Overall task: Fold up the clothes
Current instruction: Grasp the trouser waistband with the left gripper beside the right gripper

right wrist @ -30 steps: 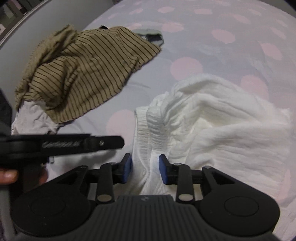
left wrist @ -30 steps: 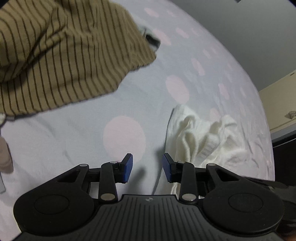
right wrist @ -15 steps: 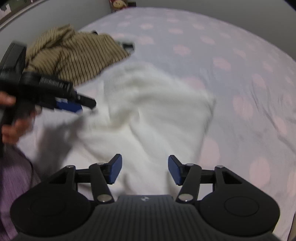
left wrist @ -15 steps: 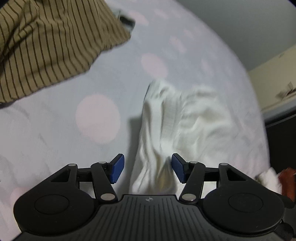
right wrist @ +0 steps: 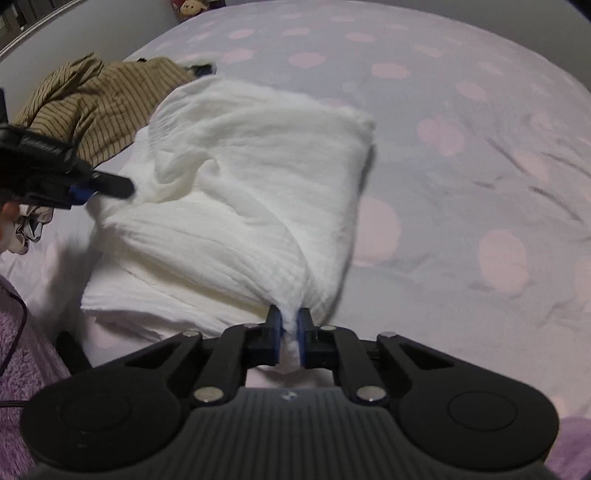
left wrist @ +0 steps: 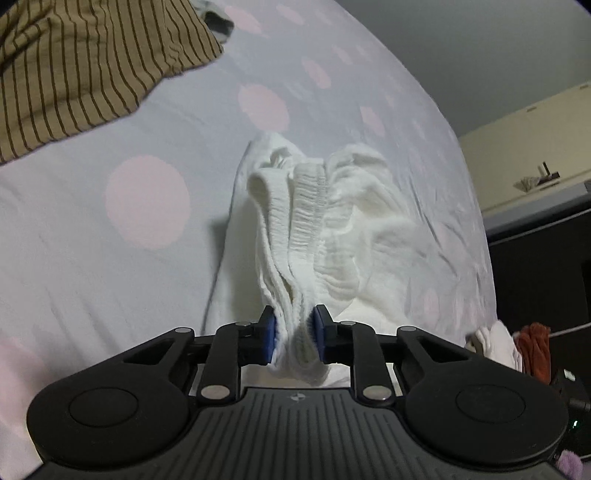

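A white crinkled garment (right wrist: pixel 251 192) lies on the dotted bedsheet (right wrist: pixel 461 184), partly lifted at two corners. My left gripper (left wrist: pixel 294 334) is closing its jaws on a bunched, elastic-ribbed edge of the white garment (left wrist: pixel 314 229), with the cloth pinched between the blue pads. My right gripper (right wrist: pixel 290 338) is closing its jaws on another corner of the same garment, a thin tuft of cloth squeezed between its pads. In the right wrist view the left gripper (right wrist: pixel 107 186) shows at the left edge, at the garment's far corner.
A brown striped garment (left wrist: pixel 85 70) lies crumpled at the back left of the bed, also in the right wrist view (right wrist: pixel 99 107). A small dark item (left wrist: pixel 218 24) sits beyond it. White and rust-red clothes (left wrist: pixel 517 349) lie off the bed's right side. A purple fleece (right wrist: pixel 22 354) borders the near left.
Both grippers opened wide, then closed on the white garment. The right gripper swung right to a new corner, spreading the cloth. The left gripper moved a little onto the ribbed edge.
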A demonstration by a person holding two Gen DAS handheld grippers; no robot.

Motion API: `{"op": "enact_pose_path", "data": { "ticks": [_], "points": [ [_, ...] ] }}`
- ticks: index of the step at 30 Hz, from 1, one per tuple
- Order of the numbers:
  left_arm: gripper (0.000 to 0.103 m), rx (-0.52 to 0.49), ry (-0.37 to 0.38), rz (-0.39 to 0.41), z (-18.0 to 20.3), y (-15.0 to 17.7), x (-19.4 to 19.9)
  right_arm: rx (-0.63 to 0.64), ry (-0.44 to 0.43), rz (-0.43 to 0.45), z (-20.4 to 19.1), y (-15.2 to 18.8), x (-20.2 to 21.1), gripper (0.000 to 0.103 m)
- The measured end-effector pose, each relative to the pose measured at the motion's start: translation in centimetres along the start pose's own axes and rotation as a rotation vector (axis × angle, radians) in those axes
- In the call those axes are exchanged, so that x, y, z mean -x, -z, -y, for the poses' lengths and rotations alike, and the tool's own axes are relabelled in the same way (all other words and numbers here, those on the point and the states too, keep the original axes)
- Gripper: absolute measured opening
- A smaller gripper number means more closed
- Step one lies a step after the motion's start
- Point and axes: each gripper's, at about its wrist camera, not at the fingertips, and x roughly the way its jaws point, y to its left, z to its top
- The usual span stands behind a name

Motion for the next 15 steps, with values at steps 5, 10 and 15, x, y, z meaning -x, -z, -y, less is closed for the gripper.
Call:
{"op": "enact_pose_path", "data": {
  "ticks": [5,10,15],
  "points": [
    [0.019,0.012,-0.178,-0.064,-0.2,-0.2,-2.3,-0.059,-0.094,-0.019,1.2,1.1,-0.7,0.007],
    [0.025,-0.002,-0.192,-0.032,0.5,-0.1,-1.8,-0.081,-0.136,-0.023,1.4,1.9,-1.7,0.017],
    [0.051,-0.001,-0.174,0.105,0.5,-0.2,0.7,-0.107,-0.152,0.073,2.6,1.6,1.2,0.043]
  ]
}}
